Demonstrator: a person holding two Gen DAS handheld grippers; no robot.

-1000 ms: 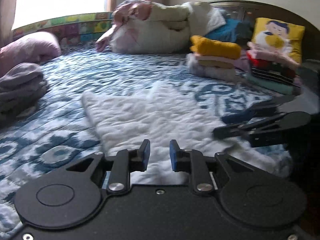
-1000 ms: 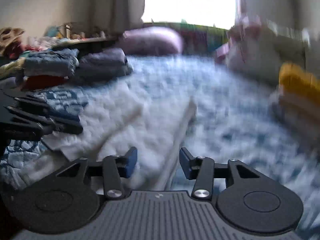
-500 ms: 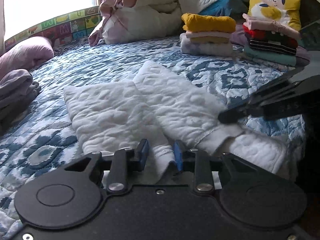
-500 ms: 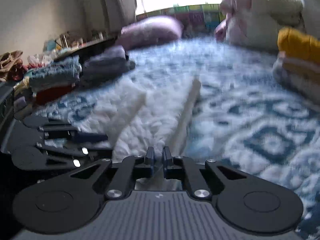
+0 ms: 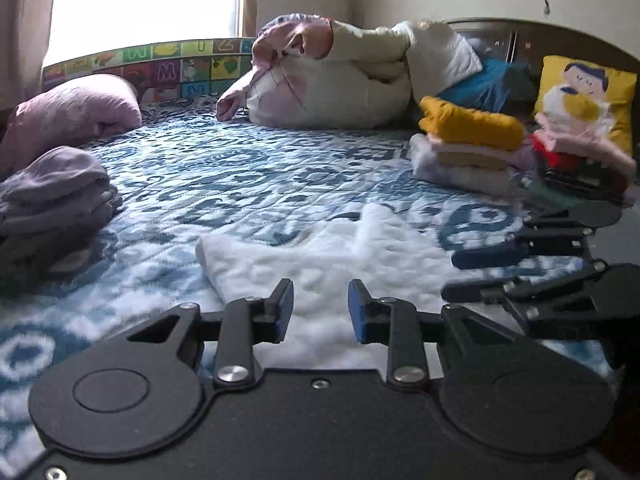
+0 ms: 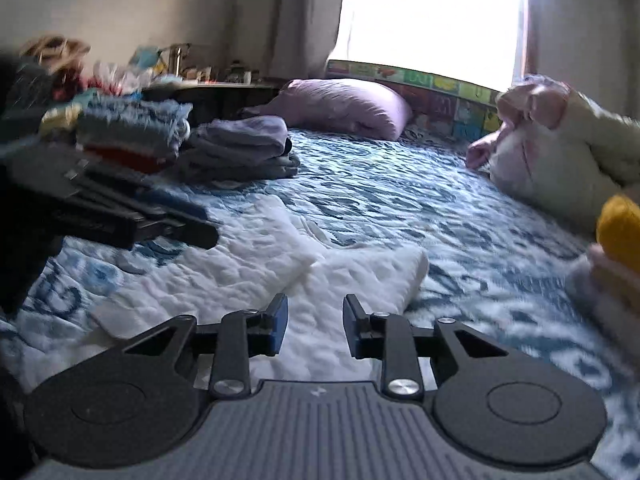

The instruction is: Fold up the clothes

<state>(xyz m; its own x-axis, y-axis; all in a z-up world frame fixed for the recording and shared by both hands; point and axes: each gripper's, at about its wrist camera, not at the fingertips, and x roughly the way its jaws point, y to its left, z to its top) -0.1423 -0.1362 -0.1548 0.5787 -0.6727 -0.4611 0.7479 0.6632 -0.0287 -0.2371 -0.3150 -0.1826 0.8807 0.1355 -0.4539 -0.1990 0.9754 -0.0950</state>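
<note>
Bed (image 5: 256,184) quilt carries everything; no containers show, only folded stacks (image 5: 468,148) toward the headboard from the white quilted garment (image 5: 320,264). That garment lies flat at the near edge, looking soft, light and floppy; hems or corners seem best. Left claw (image 5: 319,311) and right claw (image 6: 315,324) hover over it, both spread and empty.

1. Under my tools lies a blue-and-white patterned quilt (image 5: 248,184).
2. A lilac pillow (image 6: 344,106) rests beside the alphabet play mat (image 5: 172,66) under the window (image 6: 432,16).
3. A bundled cream duvet (image 5: 352,80) sits near the headboard (image 5: 568,46).
4. A yellow cartoon cushion (image 5: 584,96) leans against that headboard.
</note>
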